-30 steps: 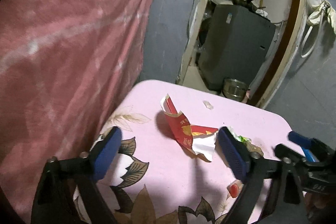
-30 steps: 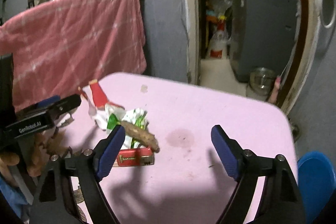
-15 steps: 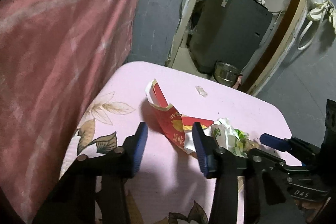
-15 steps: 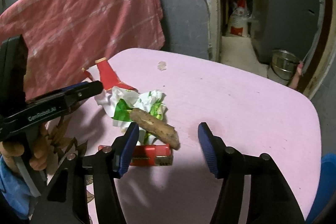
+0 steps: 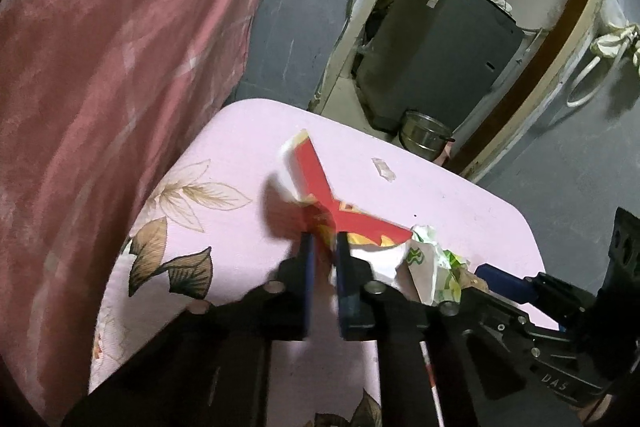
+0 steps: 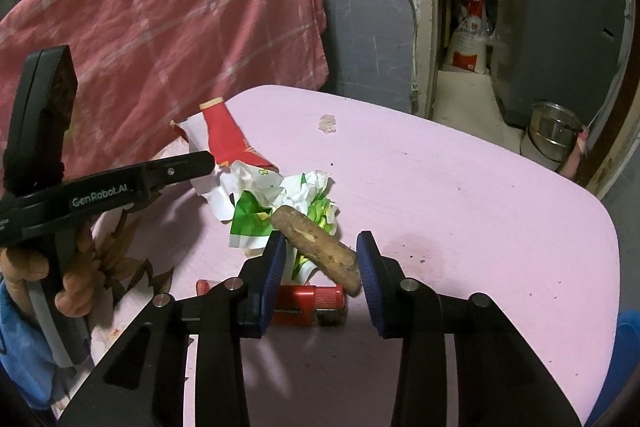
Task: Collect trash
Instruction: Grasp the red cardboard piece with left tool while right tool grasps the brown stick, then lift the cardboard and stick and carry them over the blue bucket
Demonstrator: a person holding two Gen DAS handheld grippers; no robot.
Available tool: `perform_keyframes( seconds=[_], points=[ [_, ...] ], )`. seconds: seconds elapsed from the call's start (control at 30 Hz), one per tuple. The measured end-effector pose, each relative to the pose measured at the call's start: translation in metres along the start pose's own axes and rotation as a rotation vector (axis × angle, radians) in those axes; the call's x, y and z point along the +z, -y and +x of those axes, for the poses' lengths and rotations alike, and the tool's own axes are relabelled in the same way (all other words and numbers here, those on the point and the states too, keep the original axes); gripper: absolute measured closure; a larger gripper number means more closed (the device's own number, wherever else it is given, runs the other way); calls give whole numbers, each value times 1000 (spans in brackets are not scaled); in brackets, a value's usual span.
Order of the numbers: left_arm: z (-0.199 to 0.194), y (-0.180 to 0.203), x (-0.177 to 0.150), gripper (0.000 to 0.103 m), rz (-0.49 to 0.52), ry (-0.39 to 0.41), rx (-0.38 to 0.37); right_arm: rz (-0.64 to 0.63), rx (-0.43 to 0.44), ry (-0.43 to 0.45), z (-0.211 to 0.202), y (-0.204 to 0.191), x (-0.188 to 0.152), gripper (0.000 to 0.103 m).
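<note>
Torn red carton (image 5: pixel 320 187), crumpled wrappers (image 6: pixel 280 199), brown stick (image 6: pixel 320 247)

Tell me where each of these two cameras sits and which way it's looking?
Left wrist: on the left gripper, looking down along jaws shut on the red wrapper; the other gripper shows at right.
Right wrist: on the right gripper, jaws closing around the brown stick; a hand shows.
Shared: pink table, red wrapper, crumpled green paper.
</note>
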State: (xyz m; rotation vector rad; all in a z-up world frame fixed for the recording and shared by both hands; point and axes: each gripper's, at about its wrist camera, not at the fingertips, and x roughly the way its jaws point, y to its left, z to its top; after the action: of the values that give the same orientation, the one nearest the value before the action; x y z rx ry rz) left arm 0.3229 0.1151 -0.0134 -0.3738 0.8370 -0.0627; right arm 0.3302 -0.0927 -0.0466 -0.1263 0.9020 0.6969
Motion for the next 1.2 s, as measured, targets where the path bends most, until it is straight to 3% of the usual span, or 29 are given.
perform_keyframes(
  seconds=[0.2,0.33,0.53,0.83,1.2],
  points=[
    [-2,0,2,103,-8,1,-7,16,15,-4,1,3,1,69],
    [-12,7,-1,103,22,46,8,48,30,4,-1,9,0,80],
    [-20,24,-10,103,93,99,51,75,30,39,-10,10,-3,81],
    [-44,44,-33,103,150,231,92,100,-10,191,-45,12,-15,82],
    [-64,90,-68,103,242,360,54,123,-104,399,-103,16,-41,82]
  ],
)
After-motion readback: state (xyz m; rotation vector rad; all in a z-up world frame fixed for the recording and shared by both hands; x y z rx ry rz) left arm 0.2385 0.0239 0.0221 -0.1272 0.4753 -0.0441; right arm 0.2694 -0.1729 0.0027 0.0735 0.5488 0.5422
